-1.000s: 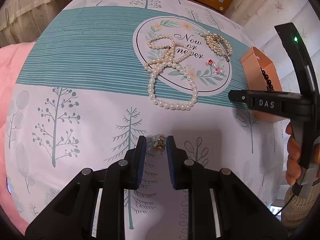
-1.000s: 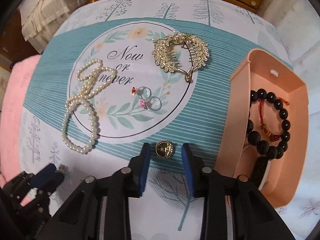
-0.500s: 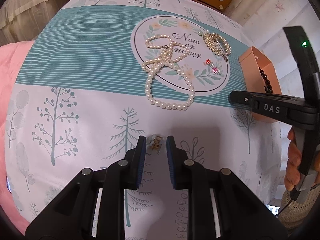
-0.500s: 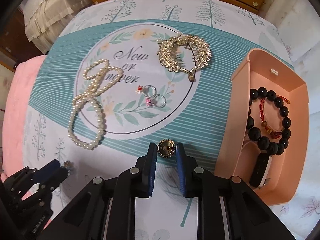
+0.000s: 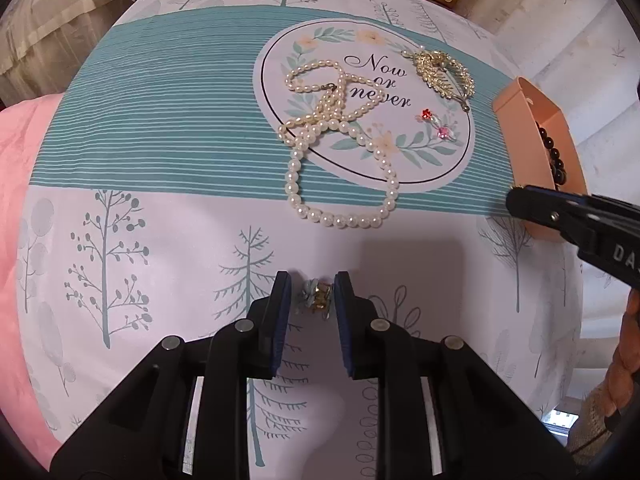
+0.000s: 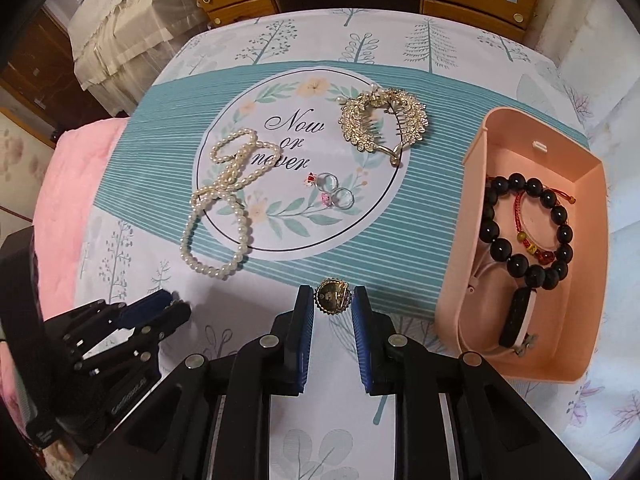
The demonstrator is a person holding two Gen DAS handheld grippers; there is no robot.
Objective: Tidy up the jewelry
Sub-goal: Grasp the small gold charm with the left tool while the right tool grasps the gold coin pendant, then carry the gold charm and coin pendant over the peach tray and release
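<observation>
Gold brooch [image 6: 332,296] sits gripped in right claw [image 6: 332,312]; left claw [image 5: 309,300] seemingly pinches small earring [image 5: 317,299].

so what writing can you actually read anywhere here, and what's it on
"Now or never": script inside the round flower print on the cloth.
"DA", cut off at the frame edge: white letters on the right gripper, in the left wrist view.
Raised lettering on the left gripper, seen from the right wrist: too dark to read.
Engraving on the round gold piece between the right gripper's fingers: too small to read.
</observation>
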